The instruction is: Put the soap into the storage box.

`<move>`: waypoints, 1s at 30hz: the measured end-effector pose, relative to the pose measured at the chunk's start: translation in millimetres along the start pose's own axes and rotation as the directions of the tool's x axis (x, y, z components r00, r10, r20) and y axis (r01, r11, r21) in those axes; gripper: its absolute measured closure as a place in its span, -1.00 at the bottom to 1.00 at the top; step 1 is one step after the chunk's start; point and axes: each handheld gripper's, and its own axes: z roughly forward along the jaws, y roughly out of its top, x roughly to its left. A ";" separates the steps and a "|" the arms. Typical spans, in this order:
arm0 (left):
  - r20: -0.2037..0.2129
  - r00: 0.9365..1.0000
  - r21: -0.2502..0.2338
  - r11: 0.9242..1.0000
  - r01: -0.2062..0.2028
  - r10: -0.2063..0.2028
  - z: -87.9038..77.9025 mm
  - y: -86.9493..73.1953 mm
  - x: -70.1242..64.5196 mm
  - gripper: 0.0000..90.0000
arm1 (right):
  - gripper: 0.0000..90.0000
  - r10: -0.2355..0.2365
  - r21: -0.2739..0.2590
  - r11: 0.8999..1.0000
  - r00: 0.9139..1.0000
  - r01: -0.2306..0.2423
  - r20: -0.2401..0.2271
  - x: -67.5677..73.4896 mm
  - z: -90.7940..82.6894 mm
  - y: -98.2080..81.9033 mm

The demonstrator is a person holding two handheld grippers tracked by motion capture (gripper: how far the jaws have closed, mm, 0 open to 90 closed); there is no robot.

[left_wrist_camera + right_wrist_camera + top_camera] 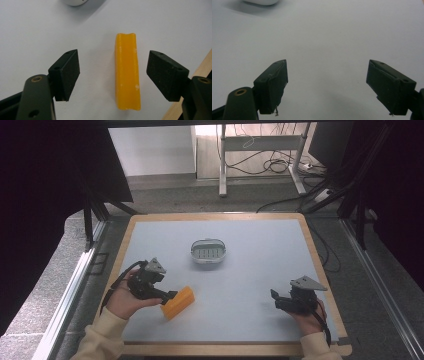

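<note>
**Orange block between open fingers at the near left of the table**

Grey floor and loose cables lie behind the table (310,227), which has a pale blue top inside a light wooden rim. Dark curtains hang on both sides of it.

Close to the near left corner lies an orange block (178,303), long and narrow, flat on the blue surface and turned at an angle to the near edge. The left gripper (171,295), held in a person's hand, comes in from the left edge, and its tip is right at the block. In the left gripper view the two black fingers (65,74) stand wide apart, one on each side of the orange block (127,72). The block lies lengthwise between them, nearer to the right finger, and there is a clear gap on both sides, so no pad is pressing on it. The wooden rim of the table shows just behind the right finger in that view.

The right gripper (274,300) is near the near right corner, well apart from the block, and points toward the middle of the table. Its fingers (272,85) are also wide open, with bare blue surface between them.

A small white oval dish (208,251) with a slotted insert stands around the middle of the table, a little toward the far edge, apart from both grippers.
</note>
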 end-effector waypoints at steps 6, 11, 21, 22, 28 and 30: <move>0.022 1.000 0.029 1.000 -0.008 0.008 8.8 5.5 -5.2 -0.36 | -0.60 0.003 0.010 1.000 1.000 -0.003 0.007 -0.3 0.9 -0.5; 0.023 1.000 0.063 0.998 -0.014 0.013 17.8 6.9 -7.3 -0.37 | -0.60 0.004 0.015 1.000 1.000 -0.004 0.011 0.0 1.1 -0.7; 0.026 1.000 0.103 0.995 -0.006 0.003 35.1 8.0 -9.7 -0.35 | -0.60 0.007 0.024 1.000 1.000 -0.007 0.012 0.3 1.6 -1.0; 0.023 1.000 0.109 0.994 -0.002 0.000 37.9 7.4 -10.8 -0.35 | -0.60 0.007 0.024 1.000 1.000 -0.007 0.012 0.3 1.6 -1.0; 0.012 1.000 0.167 0.986 -0.001 -0.001 53.2 3.1 -14.7 -0.29 | -0.60 0.007 0.030 1.000 1.000 -0.008 0.015 0.1 1.8 -1.1; 0.011 1.000 0.184 0.983 0.000 -0.002 56.9 2.4 -14.6 -0.27 | -0.60 0.008 0.028 1.000 1.000 -0.008 0.016 0.3 2.0 -1.2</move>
